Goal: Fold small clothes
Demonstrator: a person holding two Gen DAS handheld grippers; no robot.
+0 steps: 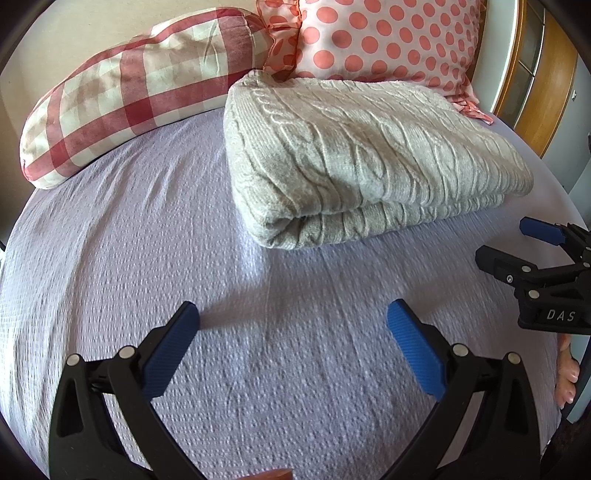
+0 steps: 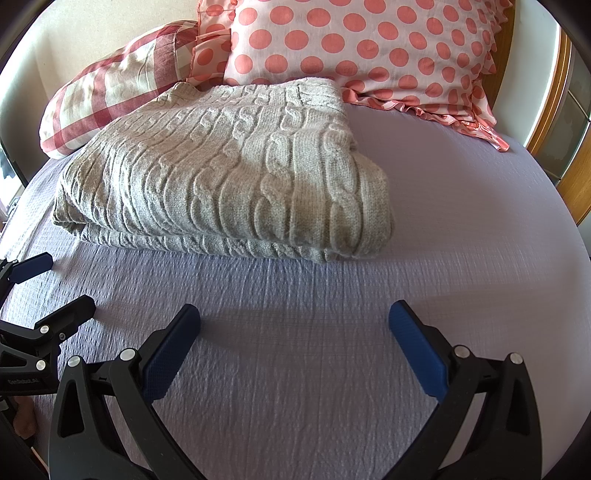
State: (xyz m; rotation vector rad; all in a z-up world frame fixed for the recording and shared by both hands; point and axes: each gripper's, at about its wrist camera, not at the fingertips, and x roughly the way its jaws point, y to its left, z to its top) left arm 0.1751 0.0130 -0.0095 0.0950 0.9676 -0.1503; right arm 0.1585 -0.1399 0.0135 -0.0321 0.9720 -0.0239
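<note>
A grey cable-knit sweater [image 1: 362, 155] lies folded in a thick rectangle on the lilac bedspread [image 1: 129, 258], near the pillows; it also shows in the right wrist view [image 2: 229, 177]. My left gripper [image 1: 293, 321] is open and empty, low over the bedspread in front of the sweater. My right gripper [image 2: 294, 321] is open and empty, also in front of the sweater. The right gripper shows at the right edge of the left wrist view [image 1: 509, 247]. The left gripper shows at the left edge of the right wrist view [image 2: 62, 284].
A red-and-cream checked pillow [image 1: 122, 96] and a pink polka-dot pillow [image 1: 384, 37] lie behind the sweater. A wooden frame [image 1: 546, 85] stands at the right past the bed's edge. A beige wall [image 1: 74, 33] is behind the pillows.
</note>
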